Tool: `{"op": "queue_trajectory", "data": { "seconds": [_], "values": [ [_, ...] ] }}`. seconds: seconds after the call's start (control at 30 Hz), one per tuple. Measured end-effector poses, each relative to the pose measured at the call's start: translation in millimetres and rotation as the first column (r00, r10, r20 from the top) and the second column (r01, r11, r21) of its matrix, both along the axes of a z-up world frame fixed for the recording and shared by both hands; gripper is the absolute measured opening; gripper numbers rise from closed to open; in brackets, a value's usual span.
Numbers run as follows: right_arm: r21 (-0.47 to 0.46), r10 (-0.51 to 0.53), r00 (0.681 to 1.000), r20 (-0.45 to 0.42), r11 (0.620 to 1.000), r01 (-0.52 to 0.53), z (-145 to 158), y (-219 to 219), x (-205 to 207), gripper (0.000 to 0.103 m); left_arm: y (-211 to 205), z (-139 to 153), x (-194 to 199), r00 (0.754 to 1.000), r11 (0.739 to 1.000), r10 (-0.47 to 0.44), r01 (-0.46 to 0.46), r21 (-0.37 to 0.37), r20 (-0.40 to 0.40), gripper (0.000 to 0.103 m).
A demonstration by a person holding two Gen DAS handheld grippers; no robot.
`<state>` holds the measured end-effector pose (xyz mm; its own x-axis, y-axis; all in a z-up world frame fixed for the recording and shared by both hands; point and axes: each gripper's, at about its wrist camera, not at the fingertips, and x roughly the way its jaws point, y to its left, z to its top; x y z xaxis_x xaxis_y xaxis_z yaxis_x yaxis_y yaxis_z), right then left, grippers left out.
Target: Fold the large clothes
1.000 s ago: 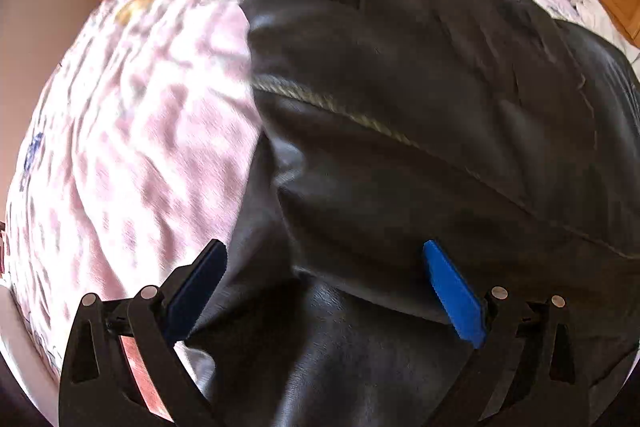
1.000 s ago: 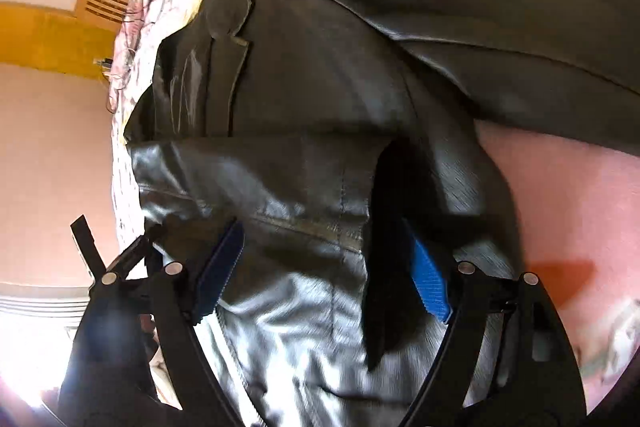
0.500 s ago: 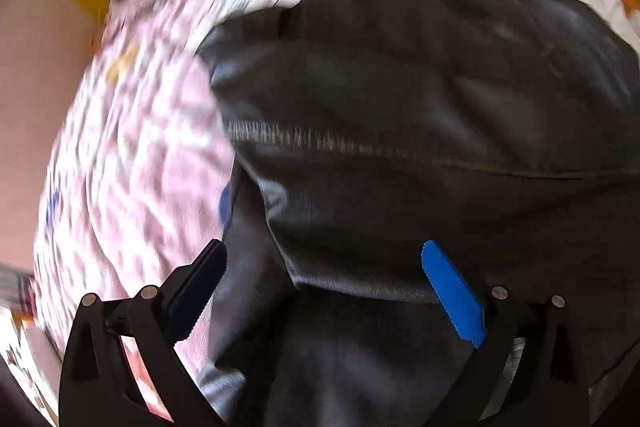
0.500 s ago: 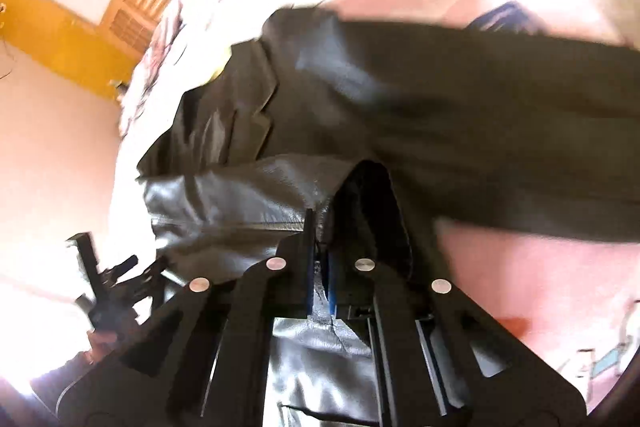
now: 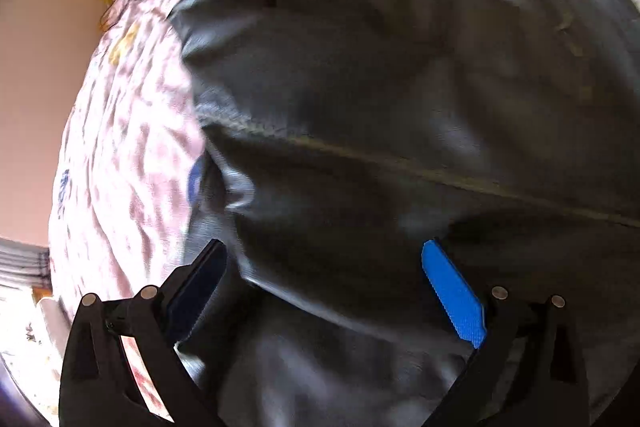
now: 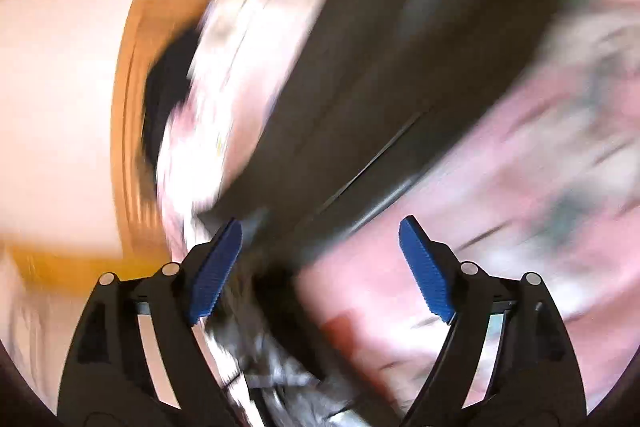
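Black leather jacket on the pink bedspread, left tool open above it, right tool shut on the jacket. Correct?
Not quite: the right tool is open, its blue pads wide apart and gripping nothing, as the right wrist view shows. The black leather jacket does lie on the pink bedspread, with the left tool open above it.

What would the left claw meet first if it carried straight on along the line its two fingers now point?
Most likely the black leather jacket: the open left claw points straight into its dark surface, which fills the view between the fingers. The pink bedspread lies off to the side. Depth is unclear.
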<state>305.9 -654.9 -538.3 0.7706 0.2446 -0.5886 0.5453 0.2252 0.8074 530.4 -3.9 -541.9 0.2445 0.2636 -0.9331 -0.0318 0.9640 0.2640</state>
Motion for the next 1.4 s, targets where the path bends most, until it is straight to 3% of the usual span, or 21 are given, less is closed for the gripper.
{"op": "queue_trajectory", "data": {
  "seconds": [0.1,0.2,0.4,0.5,0.6,0.7,0.83,0.9,0.97,1.0,1.03,1.2,1.3,1.4],
  "values": [
    [0.062,-0.184,0.983,0.003,0.981,0.184,-12,-57,-41,0.080,-36,19,-14,0.998,0.998,-0.047,0.049,-0.040,0.034,0.095],
    [0.133,-0.246,0.969,0.037,0.962,0.239,-26,-91,-56,0.080,-91,44,-31,0.989,0.984,-0.131,0.137,-0.117,0.062,0.095],
    [0.260,-0.282,0.958,0.055,0.930,0.259,-56,-111,-50,0.082,-214,69,-33,0.945,0.908,-0.312,0.326,-0.262,0.096,0.095],
    [0.294,-0.285,0.957,0.051,0.920,0.259,-56,-117,-55,0.082,-285,56,-37,0.924,0.866,-0.380,0.370,-0.335,0.039,0.095],
    [0.244,-0.249,0.966,0.070,0.943,0.226,-48,-119,-58,0.081,-339,44,-39,0.897,0.840,-0.441,0.420,-0.344,0.017,0.095],
    [0.202,-0.233,0.968,0.095,0.956,0.211,-41,-124,-50,0.081,-371,38,-40,0.890,0.826,-0.457,0.424,-0.371,-0.001,0.095],
    [0.142,-0.140,0.990,0.024,0.981,0.135,-45,-129,-32,0.080,-386,34,-52,0.881,0.804,-0.473,0.420,-0.420,-0.025,0.095],
    [-0.002,-0.025,0.999,-0.023,1.000,0.025,-30,-120,-18,0.073,-390,30,-61,0.870,0.800,-0.492,0.437,-0.412,-0.032,0.095],
    [-0.124,0.040,0.995,-0.086,0.991,-0.050,-20,-111,-14,0.042,-383,26,-66,0.864,0.800,-0.502,0.444,-0.403,-0.045,0.095],
    [-0.140,0.048,0.994,-0.099,0.988,-0.061,-21,-109,-17,0.020,-381,23,-67,0.865,0.805,-0.499,0.441,-0.397,-0.053,0.095],
    [-0.121,0.047,0.995,-0.094,0.991,-0.058,-23,-109,-20,0.015,-375,22,-67,0.866,0.808,-0.497,0.437,-0.396,-0.058,0.095],
    [-0.217,0.080,0.994,-0.076,0.971,-0.095,4,-97,-26,0.009,-345,23,-56,0.879,0.815,-0.473,0.413,-0.407,-0.055,0.095],
    [-0.258,0.063,0.997,-0.041,0.964,-0.071,37,-89,-28,0.008,-324,29,-45,0.884,0.821,-0.466,0.423,-0.383,-0.023,0.095],
    [-0.329,0.085,0.996,0.008,0.941,-0.077,88,-74,-15,0.008,-294,51,-37,0.905,0.816,-0.425,0.390,-0.427,0.015,0.095]
  ]
}}
